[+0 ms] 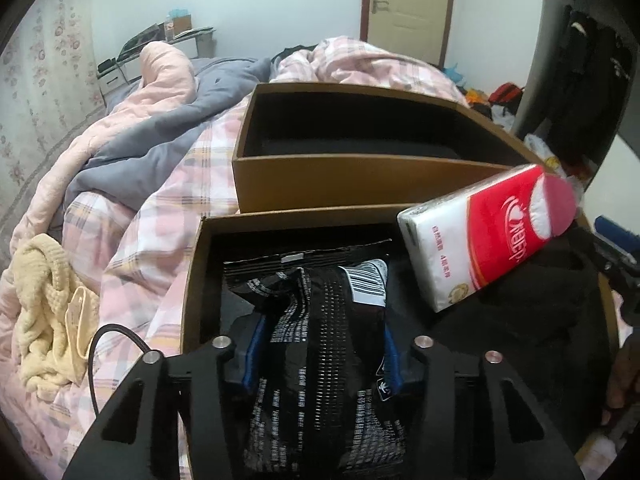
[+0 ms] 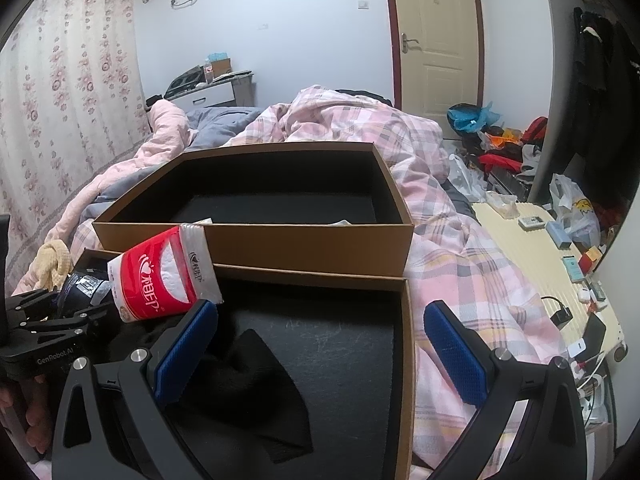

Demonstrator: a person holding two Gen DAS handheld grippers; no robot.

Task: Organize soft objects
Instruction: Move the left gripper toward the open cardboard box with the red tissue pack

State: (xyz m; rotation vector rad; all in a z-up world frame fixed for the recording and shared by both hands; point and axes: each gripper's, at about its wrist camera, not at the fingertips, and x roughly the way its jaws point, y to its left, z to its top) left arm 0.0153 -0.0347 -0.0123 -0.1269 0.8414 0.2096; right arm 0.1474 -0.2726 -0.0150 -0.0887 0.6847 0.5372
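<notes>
My left gripper (image 1: 320, 356) is shut on a black printed packet (image 1: 320, 320) and holds it over the near brown box (image 1: 192, 280). A red and white tissue pack (image 1: 484, 236) leans tilted in that box, partly on a black cloth (image 1: 528, 300). My right gripper (image 2: 320, 344) is open and empty over the near box (image 2: 404, 360), its left pad (image 2: 184, 348) just below the tissue pack (image 2: 160, 280). The black cloth (image 2: 240, 392) lies under it. The far brown box (image 2: 256, 240) is behind. A yellow knit cloth (image 1: 48, 312) lies on the bed, left.
Both boxes rest on a rumpled pink plaid quilt (image 2: 460, 272) with a grey blanket (image 1: 160, 140) behind. A low table (image 2: 560, 272) with small items stands to the right. Clothes and bags (image 2: 496, 144) pile by the door.
</notes>
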